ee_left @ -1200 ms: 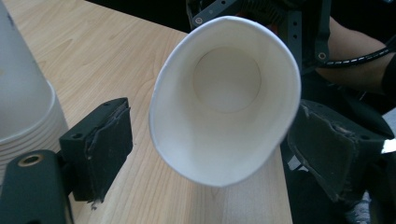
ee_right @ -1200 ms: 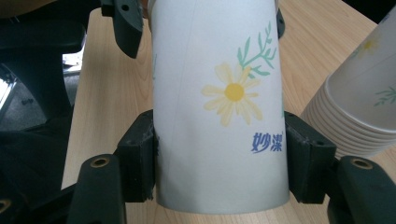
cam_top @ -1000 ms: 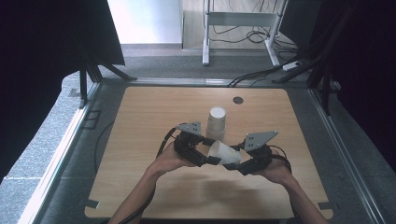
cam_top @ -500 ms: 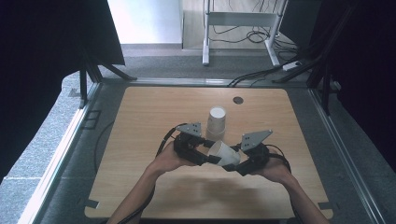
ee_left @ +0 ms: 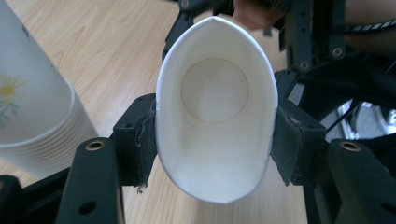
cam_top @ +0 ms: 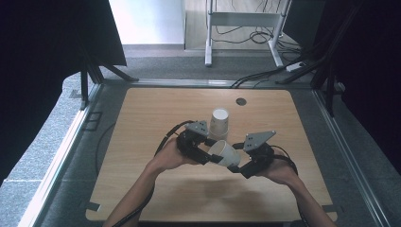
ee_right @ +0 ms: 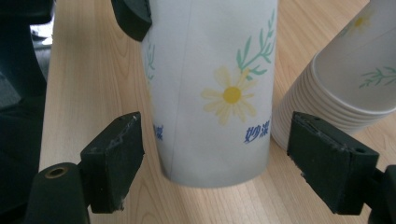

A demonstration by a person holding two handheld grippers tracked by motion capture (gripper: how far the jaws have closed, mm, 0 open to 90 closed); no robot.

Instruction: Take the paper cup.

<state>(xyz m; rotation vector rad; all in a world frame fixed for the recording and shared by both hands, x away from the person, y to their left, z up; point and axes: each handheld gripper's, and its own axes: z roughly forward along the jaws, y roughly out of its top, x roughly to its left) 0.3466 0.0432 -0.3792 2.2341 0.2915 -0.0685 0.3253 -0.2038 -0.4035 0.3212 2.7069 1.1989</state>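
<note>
- Cup (ee_left: pixel 215 126) squeezed oval between left gripper (ee_left: pixel 215 135) fingers; ease that clamp
- Right gripper (ee_right: pixel 215 154) fingers apart around its base; close gently, above the worktop (cam_top: pixel 156 118)

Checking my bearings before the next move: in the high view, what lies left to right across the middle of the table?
Person's left hand → left gripper → single paper cup, squeezed by that gripper → right gripper → person's right hand.

place: lab | signs: black curtains (cam_top: pixel 56 28), framed wooden table (cam_top: pixel 156 109), floor cables (cam_top: pixel 255 35)
</note>
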